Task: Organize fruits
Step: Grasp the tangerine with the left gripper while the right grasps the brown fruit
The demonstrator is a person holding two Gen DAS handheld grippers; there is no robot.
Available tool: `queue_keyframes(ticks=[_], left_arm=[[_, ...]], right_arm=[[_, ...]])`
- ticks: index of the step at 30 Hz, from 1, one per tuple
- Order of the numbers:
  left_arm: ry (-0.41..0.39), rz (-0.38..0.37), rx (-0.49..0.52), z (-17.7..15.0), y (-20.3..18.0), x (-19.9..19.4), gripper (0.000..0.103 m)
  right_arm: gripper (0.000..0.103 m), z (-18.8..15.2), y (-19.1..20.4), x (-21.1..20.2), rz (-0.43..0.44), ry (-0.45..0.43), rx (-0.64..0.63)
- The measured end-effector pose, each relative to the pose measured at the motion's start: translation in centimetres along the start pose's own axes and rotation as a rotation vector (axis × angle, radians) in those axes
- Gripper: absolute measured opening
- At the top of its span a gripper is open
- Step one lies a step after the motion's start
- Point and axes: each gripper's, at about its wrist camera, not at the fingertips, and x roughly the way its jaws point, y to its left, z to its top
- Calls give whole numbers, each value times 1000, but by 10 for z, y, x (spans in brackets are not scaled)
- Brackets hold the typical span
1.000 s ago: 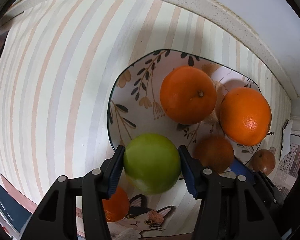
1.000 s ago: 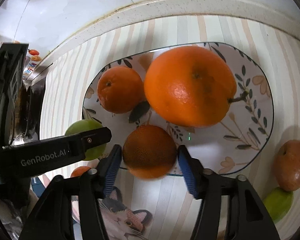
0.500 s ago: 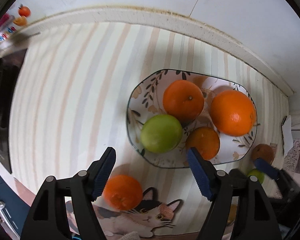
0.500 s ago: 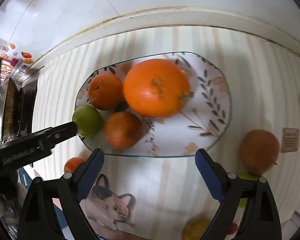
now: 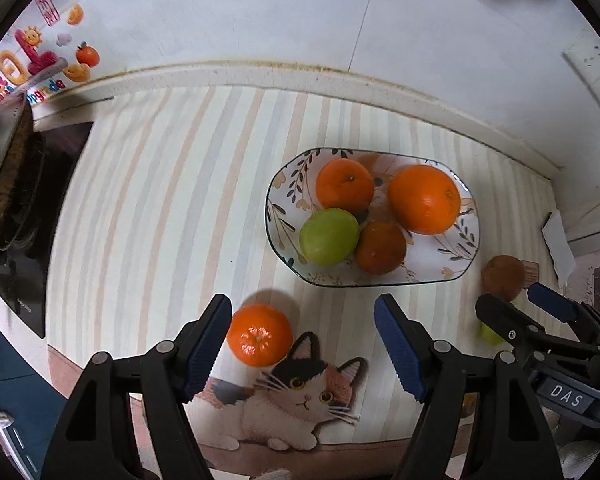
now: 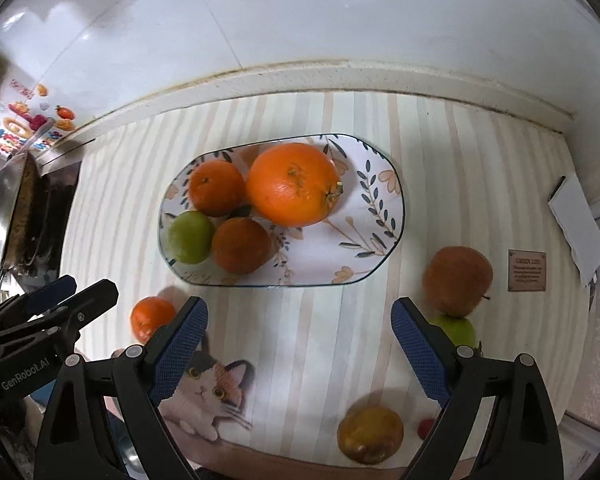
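Note:
A leaf-patterned plate (image 5: pixel 466 248) (image 6: pixel 380 216) holds a large orange (image 5: pixel 424 199), a smaller orange (image 5: pixel 345 185), a green fruit (image 5: pixel 329 236) (image 6: pixel 191 237) and a dark orange (image 5: pixel 380 248) (image 6: pixel 241 245). My left gripper (image 5: pixel 302 320) hangs open and empty above the mat, in front of the plate. A loose tangerine (image 5: pixel 259 335) (image 6: pixel 152 318) lies below its left finger. My right gripper (image 6: pixel 299 320) is also open and empty, high above the plate's near rim. To its right lie a reddish-brown apple (image 6: pixel 457 280) and a green fruit (image 6: pixel 458 330).
A yellowish fruit (image 6: pixel 370 434) and a small red thing (image 6: pixel 425 427) lie near the front edge. A stove with a pan (image 5: pixel 4 184) stands at the left. The wall ledge (image 5: pixel 260 74) runs behind. White paper (image 6: pixel 580 228) lies at the right. The striped mat shows a cat picture (image 5: pixel 300 392).
Both grippers opened and let go: the green fruit and the dark orange now rest on the plate. Both grippers then rose and pulled back from the plate.

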Motion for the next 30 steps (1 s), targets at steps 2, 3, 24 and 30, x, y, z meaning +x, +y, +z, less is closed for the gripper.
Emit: queue_keyframes(ticks=[2,3,24,30], left_arm=[[-22,-1,3,-4,0,-10,72],[-36,-1,2,-7,0,-16,72],[-239,35,26,-48,-12,-95,72],[-211,38,25,-53,-12,-83,72]], right_arm=[[95,-7,3,-11,-5,-18,-14],[95,-10,4,-16,-6,-28,-18],[95,-61,8,-106,29,-181,-8],[95,-68,-8,-100,45,-150,33]])
